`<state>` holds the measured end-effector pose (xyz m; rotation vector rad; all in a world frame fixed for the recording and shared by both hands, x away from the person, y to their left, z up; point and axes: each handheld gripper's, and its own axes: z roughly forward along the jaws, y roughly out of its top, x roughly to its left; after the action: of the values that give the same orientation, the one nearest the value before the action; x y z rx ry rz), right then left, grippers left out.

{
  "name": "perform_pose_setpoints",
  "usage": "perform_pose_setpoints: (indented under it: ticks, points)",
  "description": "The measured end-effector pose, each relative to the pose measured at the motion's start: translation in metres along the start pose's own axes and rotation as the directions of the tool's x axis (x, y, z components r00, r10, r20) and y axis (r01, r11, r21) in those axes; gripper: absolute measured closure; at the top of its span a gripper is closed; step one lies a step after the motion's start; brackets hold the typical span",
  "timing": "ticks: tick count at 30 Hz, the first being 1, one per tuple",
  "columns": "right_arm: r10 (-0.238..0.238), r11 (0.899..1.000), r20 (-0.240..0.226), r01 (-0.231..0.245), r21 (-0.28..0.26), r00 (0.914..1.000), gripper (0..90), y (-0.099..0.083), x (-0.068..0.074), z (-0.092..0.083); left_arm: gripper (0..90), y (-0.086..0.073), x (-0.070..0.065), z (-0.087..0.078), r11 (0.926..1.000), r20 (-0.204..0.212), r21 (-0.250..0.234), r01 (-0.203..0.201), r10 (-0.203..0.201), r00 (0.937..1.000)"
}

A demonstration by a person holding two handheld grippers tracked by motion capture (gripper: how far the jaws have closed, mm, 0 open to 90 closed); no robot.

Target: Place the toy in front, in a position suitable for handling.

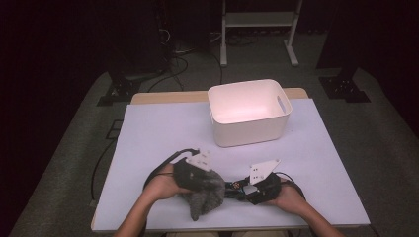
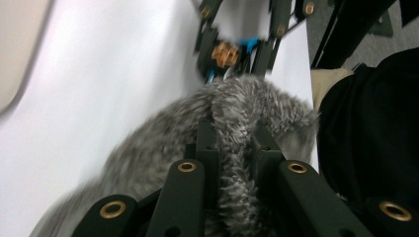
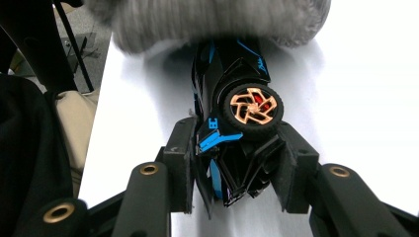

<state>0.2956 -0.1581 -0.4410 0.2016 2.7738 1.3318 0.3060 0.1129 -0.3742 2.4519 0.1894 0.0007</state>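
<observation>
1. Our left tool (image 2: 232, 163) is clenched on the grey fluffy cloth (image 1: 203, 192), at 6 o'clock on the worktop (image 1: 163, 133).
2. Our right tool (image 3: 237, 168) grasps the black toy car (image 3: 237, 108), just at the cloth's 3 o'clock.
3. The white bin (image 1: 247, 112) sits at 12 o'clock.

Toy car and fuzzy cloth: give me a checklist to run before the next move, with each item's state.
1. Left gripper clamped on the grey fuzzy cloth: ok.
2. Right gripper holding the black and blue toy car between its jaws: ok.
3. Cloth touching the car's far end: ok.
4. White bin upright, nothing visible inside it: ok.
5. Car fully wiped: cannot tell.
</observation>
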Motion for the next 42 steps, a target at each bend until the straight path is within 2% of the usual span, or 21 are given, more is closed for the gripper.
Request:
perform_pose_setpoints:
  ticks: [4, 5, 8, 11, 16, 18, 21, 25, 30, 32, 34, 36, 37, 40, 42]
  points:
    - [-0.002, 1.000, 0.003, 0.002, -0.001, 1.0000, 56.6, 0.000, 0.000, 0.000, 79.3, -0.032, 0.005, -0.022, 0.9970, -0.042, -0.008, 0.077, -0.078, 0.9961]
    - [-0.005, 1.000, 0.004, 0.005, 0.000, 1.0000, 56.6, 0.000, 0.001, 0.000, 79.4, -0.039, 0.007, -0.025, 0.9942, -0.035, -0.025, 0.105, -0.106, 0.9938]
    - [-0.008, 1.000, 0.004, 0.008, 0.000, 1.0000, 56.5, 0.000, 0.000, 0.000, 79.4, -0.050, 0.009, -0.030, 0.9899, -0.032, -0.053, 0.132, -0.134, 0.9905]
    - [-0.005, 1.000, 0.002, 0.005, -0.002, 1.0000, 56.4, -0.001, 0.000, 0.000, 79.4, -0.047, 0.007, -0.027, 0.9914, -0.023, -0.059, 0.117, -0.119, 0.9927]
    - [-0.005, 1.000, 0.005, 0.005, -0.003, 1.0000, 56.2, -0.001, 0.000, 0.000, 78.2, -0.028, 0.005, -0.016, 0.9962, -0.013, -0.056, 0.067, -0.068, 0.9976]
    - [-0.003, 1.000, 0.006, 0.003, -0.002, 1.0000, 56.0, -0.001, 0.000, 0.001, 74.8, -0.021, 0.004, -0.013, 0.9967, -0.013, -0.065, 0.048, -0.049, 0.9987]
    - [-0.001, 1.000, 0.006, 0.001, -0.003, 1.0000, 56.0, -0.001, 0.000, 0.001, 64.2, -0.014, 0.003, -0.007, 0.9954, 0.000, -0.083, 0.048, -0.049, 0.9988]
    - [-0.003, 1.000, 0.008, 0.003, -0.002, 1.0000, 55.8, -0.001, 0.000, 0.001, 54.7, -0.009, 0.000, -0.002, 0.9956, 0.006, -0.083, 0.045, -0.045, 0.9990]
    - [-0.004, 1.000, 0.009, 0.004, -0.002, 1.0000, 55.8, -0.001, 0.000, 0.001, 49.5, 0.004, 0.002, 0.009, 0.9959, -0.001, -0.085, 0.033, -0.033, 0.9995]
    - [-0.007, 1.000, 0.010, 0.007, -0.002, 0.9999, 55.8, -0.001, 0.000, 0.001, 49.6, 0.008, 0.002, 0.015, 0.9970, -0.005, -0.072, 0.026, -0.027, 0.9996]
    - [-0.010, 1.000, 0.011, 0.010, 0.000, 0.9999, 55.8, -0.001, 0.001, 0.001, 57.1, 0.010, 0.002, 0.021, 0.9981, -0.003, -0.060, 0.012, -0.012, 0.9999]
    - [-0.013, 1.000, 0.014, 0.013, 0.003, 0.9998, 55.9, -0.001, 0.001, 0.001, 62.1, 0.009, 0.003, 0.023, 0.9977, 0.006, -0.065, 0.019, -0.019, 0.9998]
    - [-0.013, 1.000, 0.013, 0.013, 0.002, 0.9998, 56.0, -0.001, 0.001, 0.001, 63.5, 0.008, 0.004, 0.021, 0.9970, 0.010, -0.073, 0.026, -0.026, 0.9996]
    - [-0.026, 1.000, 0.012, 0.026, 0.004, 0.9996, 56.3, 0.000, 0.002, 0.001, 70.8, 0.005, 0.004, 0.014, 0.9975, 0.004, -0.070, 0.014, -0.013, 0.9999]
    - [-0.031, 0.999, 0.015, 0.031, 0.006, 0.9994, 56.3, 0.000, 0.003, 0.001, 72.2, 0.002, 0.004, 0.009, 0.9976, 0.004, -0.069, 0.013, -0.013, 0.9999]
